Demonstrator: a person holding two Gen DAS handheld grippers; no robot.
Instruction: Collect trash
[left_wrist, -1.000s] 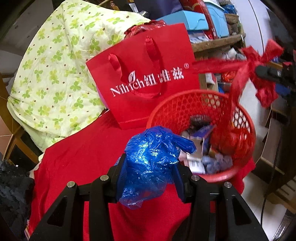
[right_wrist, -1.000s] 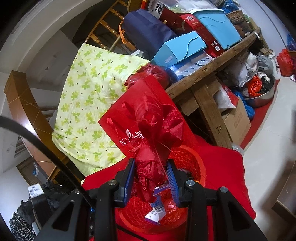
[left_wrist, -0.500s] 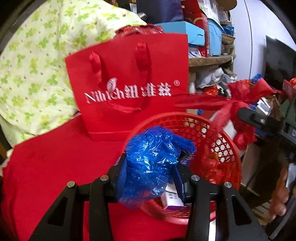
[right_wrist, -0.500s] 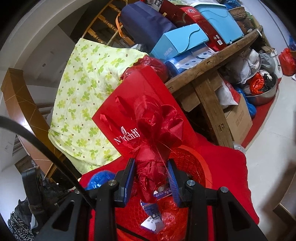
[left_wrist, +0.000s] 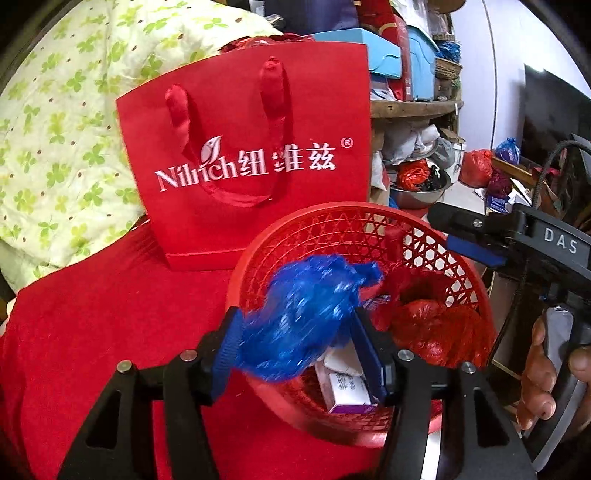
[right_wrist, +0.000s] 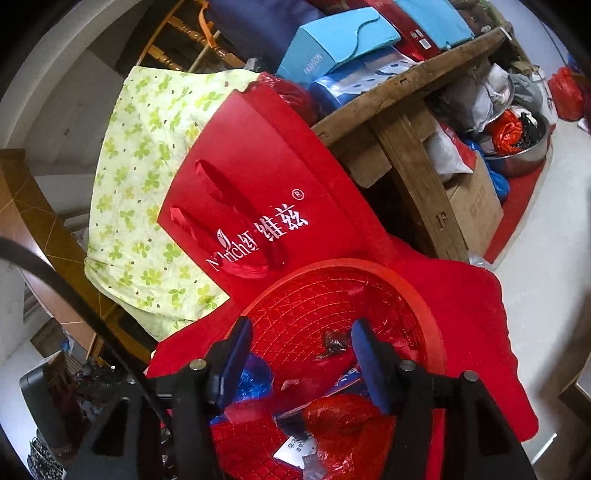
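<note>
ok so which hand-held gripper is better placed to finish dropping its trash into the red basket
Left. Its hand-held gripper has the blue plastic bag between its just-opening jaws above the red basket. The right hand-held gripper is already empty, its red bag lying in the basket.

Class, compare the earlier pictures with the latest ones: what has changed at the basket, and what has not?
The right gripper has just opened, dropping its red plastic bag into the red basket. The left gripper moved over the basket; its jaws have just been opening, blurred blue bag between them. The red gift bag stayed put.
</note>
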